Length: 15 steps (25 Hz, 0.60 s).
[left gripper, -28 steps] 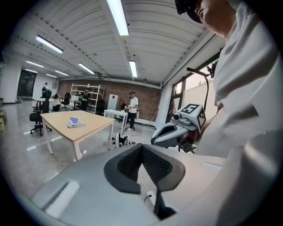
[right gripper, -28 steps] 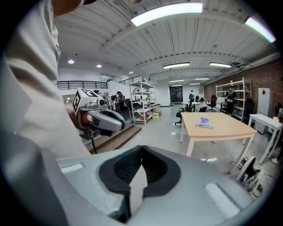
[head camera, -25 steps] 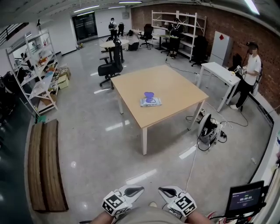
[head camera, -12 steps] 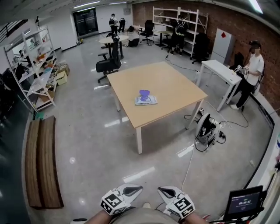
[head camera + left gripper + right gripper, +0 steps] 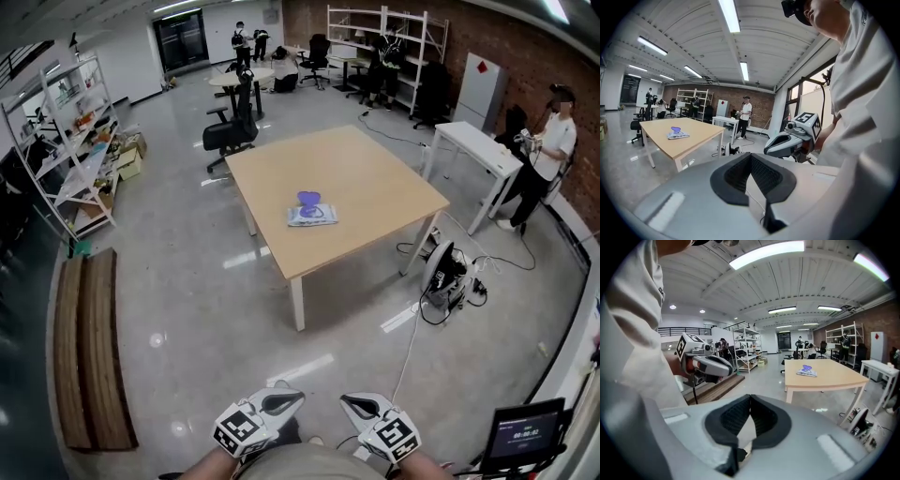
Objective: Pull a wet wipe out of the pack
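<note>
The wet wipe pack [image 5: 312, 215], white with a purple lid flipped up, lies near the middle of a light wooden table [image 5: 375, 187], far ahead of me. It also shows small in the left gripper view [image 5: 677, 135] and the right gripper view [image 5: 806, 372]. My left gripper [image 5: 292, 401] and right gripper [image 5: 349, 404] are held low against my body at the bottom of the head view, several steps from the table. Both are shut, pads meeting at the tips with nothing between them [image 5: 751, 155] [image 5: 750, 397].
A cable reel [image 5: 441, 272] with cords sits on the floor by the table's right corner. A white side table [image 5: 473, 150] and a standing person [image 5: 544, 155] are at the right. Shelving [image 5: 75, 150], wooden benches [image 5: 89, 347], an office chair [image 5: 230, 131] and a monitor [image 5: 520, 431] surround the floor.
The view has drifted slightly toward the table, and the pack sits a little lower-left in the frame. Both grippers stay shut and low by my body.
</note>
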### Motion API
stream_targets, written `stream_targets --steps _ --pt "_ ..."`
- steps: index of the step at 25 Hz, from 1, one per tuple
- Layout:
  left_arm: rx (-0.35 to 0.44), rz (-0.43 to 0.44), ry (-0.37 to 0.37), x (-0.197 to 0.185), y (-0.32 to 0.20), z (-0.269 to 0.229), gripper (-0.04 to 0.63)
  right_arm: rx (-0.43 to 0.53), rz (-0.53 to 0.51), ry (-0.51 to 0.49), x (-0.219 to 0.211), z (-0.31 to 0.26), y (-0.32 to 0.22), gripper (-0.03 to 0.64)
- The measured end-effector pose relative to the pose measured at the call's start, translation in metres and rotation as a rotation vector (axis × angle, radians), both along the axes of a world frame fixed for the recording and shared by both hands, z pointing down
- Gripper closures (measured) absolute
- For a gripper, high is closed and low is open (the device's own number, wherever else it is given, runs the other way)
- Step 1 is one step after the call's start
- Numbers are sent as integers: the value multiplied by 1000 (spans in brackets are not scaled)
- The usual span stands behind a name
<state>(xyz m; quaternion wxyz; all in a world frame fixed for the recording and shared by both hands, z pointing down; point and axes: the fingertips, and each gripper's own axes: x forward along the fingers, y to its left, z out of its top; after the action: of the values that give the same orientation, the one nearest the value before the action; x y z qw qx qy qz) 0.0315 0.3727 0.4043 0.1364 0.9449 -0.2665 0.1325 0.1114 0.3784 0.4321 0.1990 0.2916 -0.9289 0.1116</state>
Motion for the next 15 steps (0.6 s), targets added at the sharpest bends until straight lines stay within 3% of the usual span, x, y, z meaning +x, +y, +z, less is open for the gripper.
stream_targets --steps 6,11,15 --pt "12 53 120 -14 -72 -20 589 14 32 32 -21 -10 -66 614" --pt "33 71 119 -47 -134 -28 589 41 52 44 -55 -29 -132 614" --pt "74 90 76 -77 -176 -31 589 40 64 47 -83 -33 -177 614"
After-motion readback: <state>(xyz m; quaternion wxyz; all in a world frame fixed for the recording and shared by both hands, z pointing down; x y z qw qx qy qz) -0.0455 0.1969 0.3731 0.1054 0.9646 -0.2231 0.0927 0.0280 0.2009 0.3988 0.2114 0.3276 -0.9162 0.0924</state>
